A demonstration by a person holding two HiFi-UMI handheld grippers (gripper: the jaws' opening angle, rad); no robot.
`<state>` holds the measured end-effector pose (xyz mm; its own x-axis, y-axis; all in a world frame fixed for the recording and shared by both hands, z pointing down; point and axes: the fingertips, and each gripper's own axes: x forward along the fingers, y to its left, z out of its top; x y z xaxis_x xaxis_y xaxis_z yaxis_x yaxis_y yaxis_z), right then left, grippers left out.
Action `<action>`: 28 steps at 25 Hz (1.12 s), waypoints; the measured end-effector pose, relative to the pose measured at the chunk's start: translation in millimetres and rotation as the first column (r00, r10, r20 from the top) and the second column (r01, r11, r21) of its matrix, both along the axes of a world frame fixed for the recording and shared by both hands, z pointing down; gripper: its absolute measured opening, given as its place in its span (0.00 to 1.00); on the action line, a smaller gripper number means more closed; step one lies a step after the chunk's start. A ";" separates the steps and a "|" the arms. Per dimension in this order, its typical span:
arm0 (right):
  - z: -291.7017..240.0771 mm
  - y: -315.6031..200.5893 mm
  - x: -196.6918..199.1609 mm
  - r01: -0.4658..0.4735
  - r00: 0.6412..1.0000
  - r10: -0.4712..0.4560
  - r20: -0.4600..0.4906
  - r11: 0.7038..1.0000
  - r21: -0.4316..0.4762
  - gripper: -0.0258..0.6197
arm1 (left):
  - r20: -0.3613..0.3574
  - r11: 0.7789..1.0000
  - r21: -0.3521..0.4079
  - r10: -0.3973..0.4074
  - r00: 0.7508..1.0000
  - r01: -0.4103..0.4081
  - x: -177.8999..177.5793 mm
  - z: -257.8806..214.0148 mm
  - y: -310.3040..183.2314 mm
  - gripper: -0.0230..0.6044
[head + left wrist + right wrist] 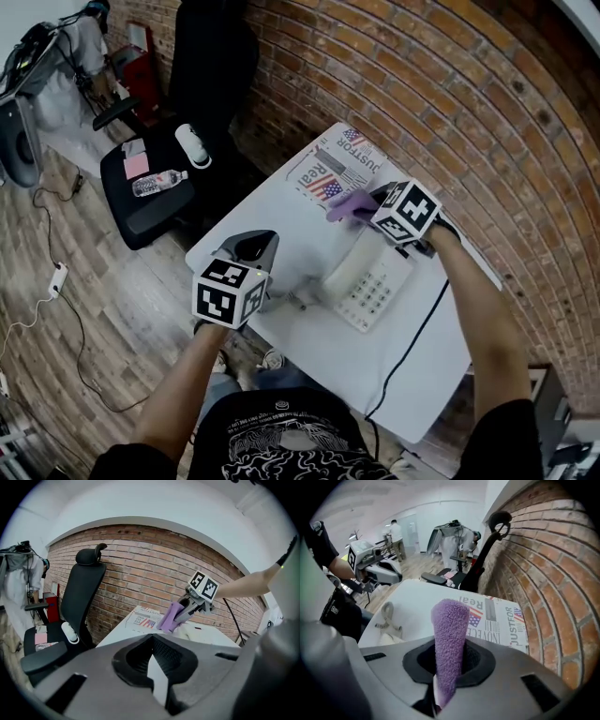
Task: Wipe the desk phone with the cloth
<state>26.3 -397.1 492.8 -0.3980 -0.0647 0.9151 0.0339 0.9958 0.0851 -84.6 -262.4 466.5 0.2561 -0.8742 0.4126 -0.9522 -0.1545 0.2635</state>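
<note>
The white desk phone (375, 286) lies on the white table (281, 220), its handset (352, 267) resting along its left side. My right gripper (367, 208) hovers just past the phone's far end, shut on a purple cloth (347, 203). In the right gripper view the cloth (449, 620) stands up out of the jaws as a fuzzy roll. My left gripper (257, 242) is over the table's near left edge, left of the phone, its jaws together and holding nothing. In the left gripper view the right gripper (185, 609) and the cloth (168, 618) hang above the phone.
A printed magazine (330, 169) lies on the table's far corner by the brick wall (450, 103). A black office chair (150, 183) holding a water bottle (157, 181) stands left of the table. A black cable (412, 337) runs from the phone off the near edge.
</note>
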 end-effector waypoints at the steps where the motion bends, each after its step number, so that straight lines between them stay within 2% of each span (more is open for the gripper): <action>1: 5.1 2.9 -0.9 0.031 0.999 -0.032 -0.035 0.999 -0.015 0.11 | 0.000 1.000 -0.002 -0.008 1.000 0.008 -0.7 1.7 0.6 0.05; 7: 21.4 24.9 -5.1 0.176 0.960 -0.189 -0.208 0.981 -0.076 0.11 | 0.003 0.999 -0.011 -0.038 0.999 0.038 -5.1 6.6 10.9 0.05; 12: 28.6 41.4 -7.9 0.227 0.933 -0.245 -0.263 0.969 -0.097 0.11 | 0.002 0.999 -0.012 -0.041 0.999 0.041 -7.3 6.9 16.7 0.05; 17: 32.0 58.4 -11.9 0.208 0.922 -0.240 -0.303 0.969 -0.137 0.11 | 0.004 1.000 -0.012 -0.027 1.000 0.027 -5.2 7.3 21.9 0.05; 21: 31.6 72.7 -17.6 0.164 0.930 -0.209 -0.301 0.972 -0.169 0.11 | 0.009 1.000 -0.015 -0.014 1.000 0.014 -7.5 5.7 31.5 0.05; 28: 31.3 94.9 -25.4 0.125 0.941 -0.172 -0.290 0.977 -0.173 0.11 | 0.015 1.000 -0.013 -0.001 1.000 0.001 -20.6 -1.8 48.9 0.05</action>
